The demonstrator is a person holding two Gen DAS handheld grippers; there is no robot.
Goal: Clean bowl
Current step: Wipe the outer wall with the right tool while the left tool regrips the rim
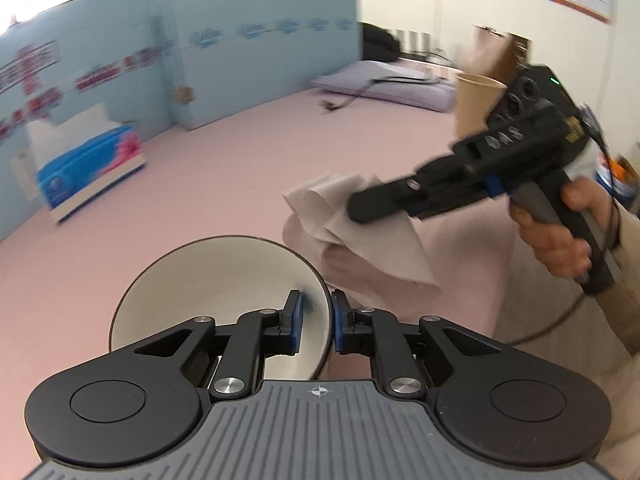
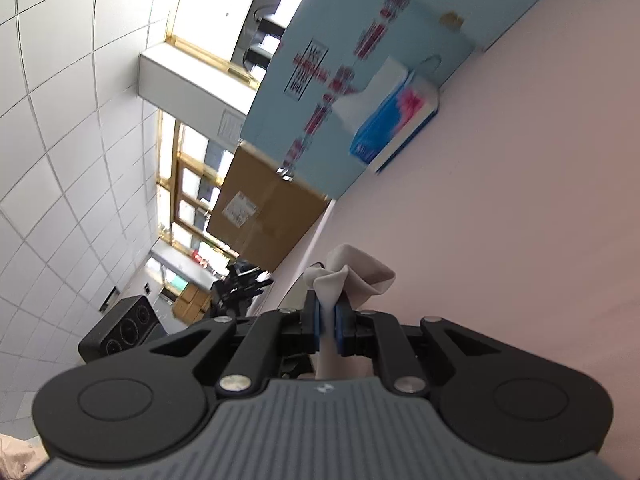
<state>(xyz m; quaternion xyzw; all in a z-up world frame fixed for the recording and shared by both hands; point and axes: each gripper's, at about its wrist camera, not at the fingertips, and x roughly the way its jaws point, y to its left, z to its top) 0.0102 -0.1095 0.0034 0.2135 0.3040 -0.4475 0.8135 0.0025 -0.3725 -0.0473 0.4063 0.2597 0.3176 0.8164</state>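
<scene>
Left tongs [image 1: 316, 320] clamped on tilted bowl [image 1: 224, 280] rim, right tongs [image 2: 328, 322] pinching crumpled tissue [image 2: 352, 276], blurred.

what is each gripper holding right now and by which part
The left gripper pinches the bowl by its rim wall, one finger inside, one outside. The right gripper clamps the crumpled tissue by a bunched end.
</scene>
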